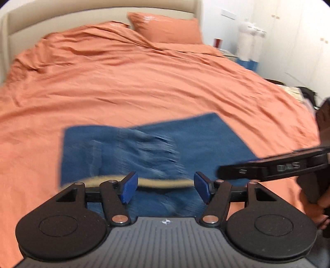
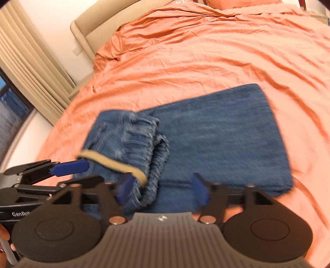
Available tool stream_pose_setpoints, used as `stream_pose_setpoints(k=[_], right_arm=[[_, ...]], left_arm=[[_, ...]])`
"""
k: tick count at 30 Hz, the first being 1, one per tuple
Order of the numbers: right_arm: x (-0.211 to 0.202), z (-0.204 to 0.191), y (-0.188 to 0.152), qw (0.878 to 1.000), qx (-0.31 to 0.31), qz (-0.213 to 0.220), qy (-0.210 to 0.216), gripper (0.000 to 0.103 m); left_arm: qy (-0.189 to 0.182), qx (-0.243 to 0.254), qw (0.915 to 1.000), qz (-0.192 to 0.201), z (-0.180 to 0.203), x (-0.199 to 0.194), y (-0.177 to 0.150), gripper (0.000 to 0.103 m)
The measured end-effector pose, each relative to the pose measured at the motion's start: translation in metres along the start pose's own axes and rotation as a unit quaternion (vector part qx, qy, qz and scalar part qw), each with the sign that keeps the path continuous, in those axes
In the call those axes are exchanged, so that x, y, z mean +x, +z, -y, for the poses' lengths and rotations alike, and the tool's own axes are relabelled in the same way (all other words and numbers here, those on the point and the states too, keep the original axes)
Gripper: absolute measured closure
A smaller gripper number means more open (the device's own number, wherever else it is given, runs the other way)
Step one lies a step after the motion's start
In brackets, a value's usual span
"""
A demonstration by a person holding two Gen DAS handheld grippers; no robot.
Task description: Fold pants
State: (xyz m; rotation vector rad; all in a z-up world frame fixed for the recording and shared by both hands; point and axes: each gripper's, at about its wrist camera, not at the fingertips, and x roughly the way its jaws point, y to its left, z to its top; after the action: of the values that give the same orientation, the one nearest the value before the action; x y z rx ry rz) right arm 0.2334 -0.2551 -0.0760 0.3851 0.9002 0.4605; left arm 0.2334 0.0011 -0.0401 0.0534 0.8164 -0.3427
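Note:
Blue jeans [image 1: 185, 140] lie on the orange bed cover, partly folded, with the frayed hems and a tan waistband lining [image 1: 165, 182] on top; they also show in the right wrist view [image 2: 216, 140]. My left gripper [image 1: 164, 188] is open, fingers wide apart just above the near edge of the jeans. My right gripper [image 2: 162, 188] is open over the near edge of the jeans, beside the tan lining [image 2: 115, 165]. The right gripper's body [image 1: 274, 168] enters the left view from the right. The left gripper's blue fingers [image 2: 70, 167] show at the left in the right view.
The orange bed cover [image 1: 144, 82] spreads wide beyond the jeans, with an orange pillow [image 1: 167, 28] and beige headboard [image 1: 61, 16] at the far end. Curtains [image 2: 31, 68] and a window are left of the bed. White wardrobes [image 1: 288, 41] stand to the right.

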Motion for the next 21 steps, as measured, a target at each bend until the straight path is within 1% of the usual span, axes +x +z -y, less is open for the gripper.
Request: stream_pose_setpoints(k=[1, 4, 6, 9, 12, 15, 16, 17, 18, 19, 20, 21], right_arm=[[0.006, -0.001, 0.006, 1.0, 0.009, -0.002, 0.01, 0.037], [0.029, 0.001, 0.022, 0.998, 0.043, -0.007, 0.037, 0.037], [0.048, 0.005, 0.031, 0.996, 0.069, -0.015, 0.049, 0.038], [0.077, 0.014, 0.041, 0.99, 0.118, -0.036, 0.073, 0.039], [0.102, 0.019, 0.043, 0.985, 0.144, -0.053, 0.076, 0.045], [0.117, 0.022, 0.041, 0.98, 0.166, -0.06, 0.093, 0.054], [0.12, 0.021, 0.041, 0.979, 0.167, -0.061, 0.098, 0.062], [0.122, 0.019, 0.042, 0.979, 0.164, -0.061, 0.1, 0.072], [0.121, 0.015, 0.044, 0.982, 0.155, -0.058, 0.094, 0.074], [0.12, 0.009, 0.047, 0.985, 0.137, -0.055, 0.087, 0.082], [0.115, 0.001, 0.051, 0.989, 0.112, -0.048, 0.078, 0.086], [0.109, -0.009, 0.055, 0.993, 0.086, -0.041, 0.07, 0.087]], left_arm=[[0.016, -0.006, 0.9999, 0.002, -0.01, 0.003, 0.004, 0.03], [0.042, -0.036, 0.9985, 0.007, -0.04, 0.013, 0.016, 0.03], [0.049, -0.06, 0.997, 0.012, -0.06, 0.016, 0.018, 0.03], [0.053, -0.091, 0.9943, 0.015, -0.085, 0.022, 0.021, 0.03], [0.061, -0.104, 0.9926, 0.015, -0.101, 0.028, 0.02, 0.03], [0.066, -0.116, 0.991, 0.012, -0.115, 0.035, 0.018, 0.03], [0.07, -0.12, 0.9902, 0.01, -0.118, 0.037, 0.017, 0.031], [0.073, -0.125, 0.9895, 0.008, -0.121, 0.039, 0.016, 0.031], [0.077, -0.129, 0.9887, 0.007, -0.124, 0.039, 0.015, 0.032], [0.081, -0.133, 0.9878, 0.007, -0.126, 0.038, 0.014, 0.033], [0.085, -0.138, 0.9867, 0.008, -0.128, 0.037, 0.013, 0.034], [0.088, -0.143, 0.9858, 0.01, -0.129, 0.036, 0.013, 0.034]])
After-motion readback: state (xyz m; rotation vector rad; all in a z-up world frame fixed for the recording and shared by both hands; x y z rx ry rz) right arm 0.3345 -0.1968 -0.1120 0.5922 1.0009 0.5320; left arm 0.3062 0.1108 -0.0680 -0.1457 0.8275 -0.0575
